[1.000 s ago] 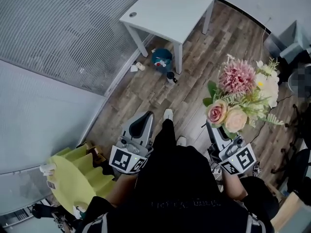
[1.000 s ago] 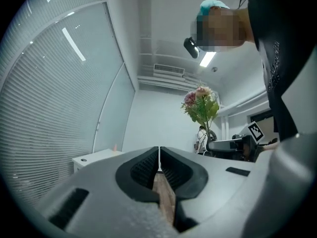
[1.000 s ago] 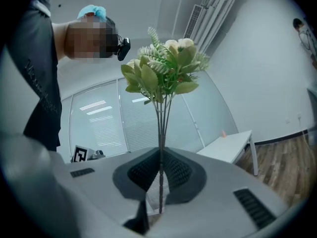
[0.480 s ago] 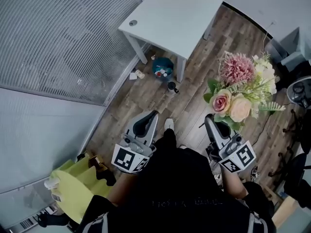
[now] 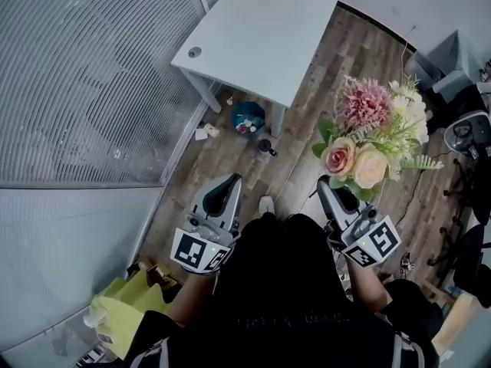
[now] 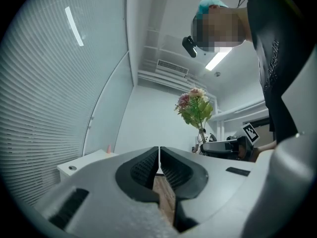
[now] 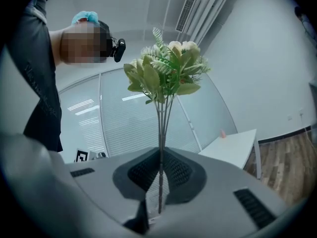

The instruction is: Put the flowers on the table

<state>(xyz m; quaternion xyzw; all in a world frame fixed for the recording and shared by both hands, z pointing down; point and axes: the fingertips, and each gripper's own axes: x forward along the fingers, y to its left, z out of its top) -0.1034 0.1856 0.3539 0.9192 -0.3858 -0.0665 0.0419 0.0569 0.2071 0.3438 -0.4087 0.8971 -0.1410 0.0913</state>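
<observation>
So the right gripper (image 5: 331, 192) is held out in front, jaws clamped on the flowers (image 5: 373, 138) by the stems, bouquet upright over the wood floor (image 5: 349, 52), well short of the white worktop (image 5: 261, 33). The left gripper (image 5: 222, 193) points forward, jaws pressed together, empty. Worktop's closer than a second ago.

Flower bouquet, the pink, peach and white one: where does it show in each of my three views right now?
Head view: pink, peach and white flower bouquet, right of centre, just above the right gripper.
Left gripper view: small, slightly right of centre, beyond the shut jaws.
Right gripper view: top centre, stems rising from between the jaws.
Shared landmark: the white table.
</observation>
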